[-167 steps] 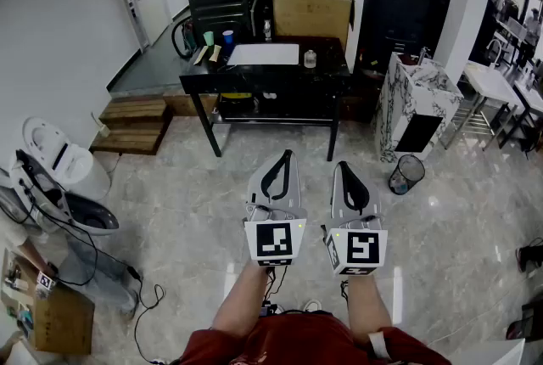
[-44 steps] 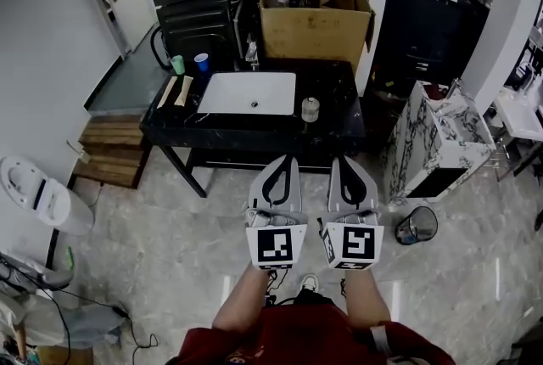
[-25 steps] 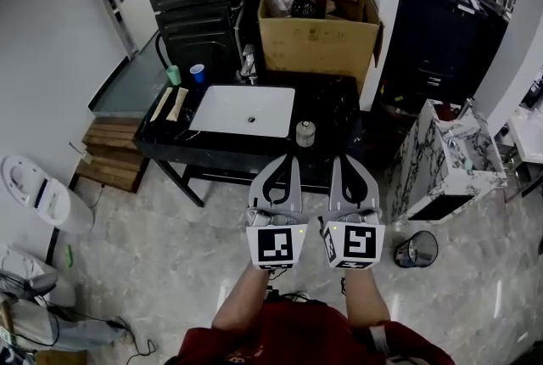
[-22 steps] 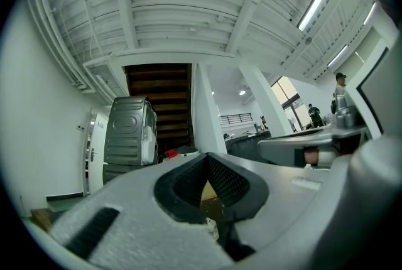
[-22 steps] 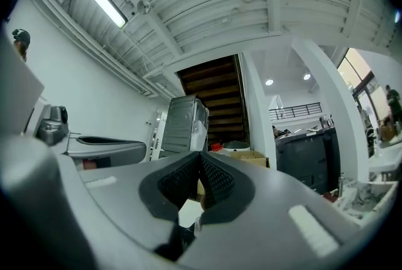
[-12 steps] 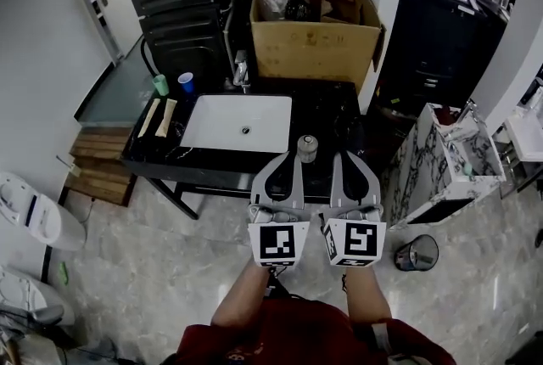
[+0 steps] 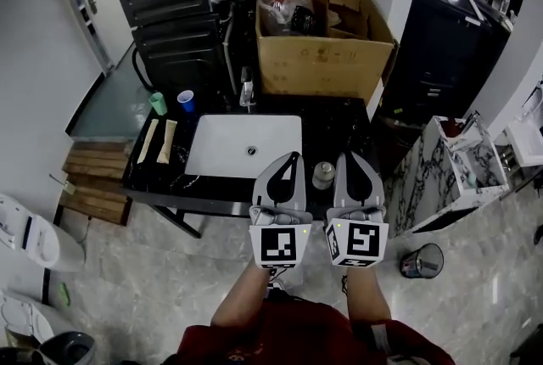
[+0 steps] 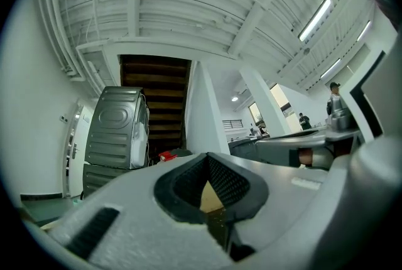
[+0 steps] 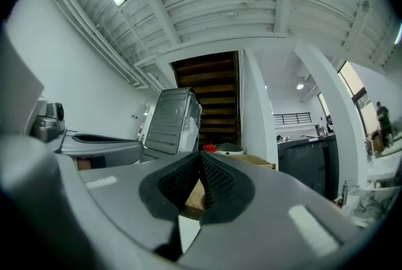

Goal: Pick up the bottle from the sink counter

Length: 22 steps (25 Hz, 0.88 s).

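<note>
The bottle (image 7: 323,175) is a small clear one with a pale cap. It stands on the black sink counter (image 7: 339,127), just right of the white basin (image 7: 206,161). In the head view it shows between my two grippers, which hang side by side over the counter's front edge. My left gripper (image 7: 292,155) is shut and empty, its tip left of the bottle. My right gripper (image 7: 344,156) is also shut and empty, right of the bottle. Both gripper views look upward past shut jaw tips (image 8: 207,157) (image 9: 200,156) at the ceiling; neither shows the bottle.
A faucet (image 7: 247,92) stands behind the basin. A blue cup (image 7: 186,101), a green cup (image 7: 158,103) and two pale tubes (image 7: 158,141) lie on the counter's left end. A cardboard box (image 7: 327,58) sits behind, a marble stand (image 7: 458,172) and wire bin (image 7: 422,260) to the right.
Both grippers have come forward together toward the counter. Their tips now overlap its front edge, with the bottle showing between them. Both stay shut.
</note>
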Each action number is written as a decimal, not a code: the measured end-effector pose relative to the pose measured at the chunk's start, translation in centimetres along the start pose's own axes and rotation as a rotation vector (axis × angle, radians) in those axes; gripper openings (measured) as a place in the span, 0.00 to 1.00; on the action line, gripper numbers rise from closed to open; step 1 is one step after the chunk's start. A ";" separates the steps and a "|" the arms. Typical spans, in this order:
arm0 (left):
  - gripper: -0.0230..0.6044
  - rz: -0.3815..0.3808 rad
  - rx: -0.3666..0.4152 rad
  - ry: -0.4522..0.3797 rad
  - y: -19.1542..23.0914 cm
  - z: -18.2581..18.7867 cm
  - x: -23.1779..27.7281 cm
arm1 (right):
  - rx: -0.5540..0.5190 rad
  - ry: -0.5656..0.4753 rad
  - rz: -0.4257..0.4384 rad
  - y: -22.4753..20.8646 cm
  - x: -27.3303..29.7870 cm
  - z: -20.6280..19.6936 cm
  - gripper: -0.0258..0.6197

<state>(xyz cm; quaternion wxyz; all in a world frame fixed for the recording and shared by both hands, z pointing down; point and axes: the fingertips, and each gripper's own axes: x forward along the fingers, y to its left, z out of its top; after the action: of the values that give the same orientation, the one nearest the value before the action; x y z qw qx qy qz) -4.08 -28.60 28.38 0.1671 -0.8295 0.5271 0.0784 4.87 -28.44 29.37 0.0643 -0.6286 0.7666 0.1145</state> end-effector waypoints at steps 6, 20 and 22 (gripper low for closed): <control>0.04 -0.036 -0.041 0.015 2.1 -1.3 1.9 | -0.008 0.004 -0.045 0.4 2.6 -0.4 0.04; 0.04 -0.022 -0.033 0.014 1.7 -2.3 6.6 | 0.007 -0.029 -0.036 -2.8 6.0 -0.5 0.04; 0.04 -0.013 -0.024 0.020 1.3 -2.6 7.2 | 0.018 -0.027 -0.028 -3.6 6.5 -0.9 0.04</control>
<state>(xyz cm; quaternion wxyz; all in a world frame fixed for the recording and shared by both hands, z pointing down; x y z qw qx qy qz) -2.29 -36.20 28.31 0.1521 -0.8357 0.5223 0.0753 7.13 -35.49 28.34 0.0818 -0.6372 0.7576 0.1152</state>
